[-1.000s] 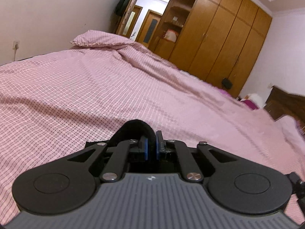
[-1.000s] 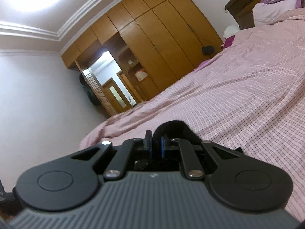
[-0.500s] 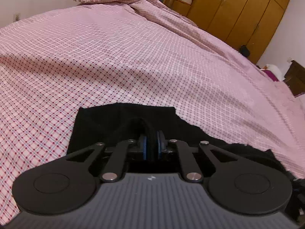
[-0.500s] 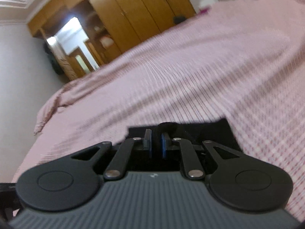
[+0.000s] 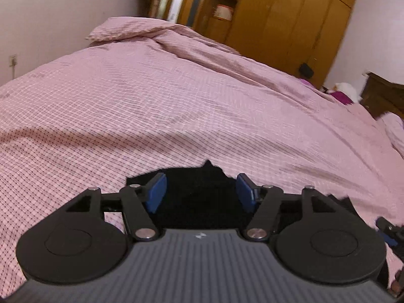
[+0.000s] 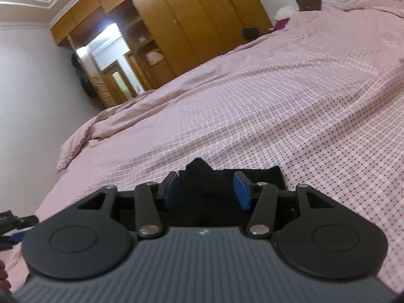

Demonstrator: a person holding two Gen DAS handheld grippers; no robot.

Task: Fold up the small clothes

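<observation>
On the pink checked bedspread (image 5: 176, 106), my two grippers let go of a small black garment of soft knit fabric (image 5: 199, 194), which lies flat on the cover directly under and between both sets of fingers. The jaws of my left gripper (image 5: 201, 192) are opening, blue pads clear of the cloth on either side. The jaws of my right gripper (image 6: 205, 190) are opening too, with a raised peak of the same black fabric standing between the pads and neither pad pressing on it. I have both tools angled down toward the garment, side by side, because each one handled one end of a fold. The fold looks laid down, so I judge this step nearly finished. The wooden wardrobe (image 5: 290, 25) stands well beyond the garment, past the far edge of the bed; a matching checked pillow (image 5: 126, 29) lies far up the bedspread from it.
</observation>
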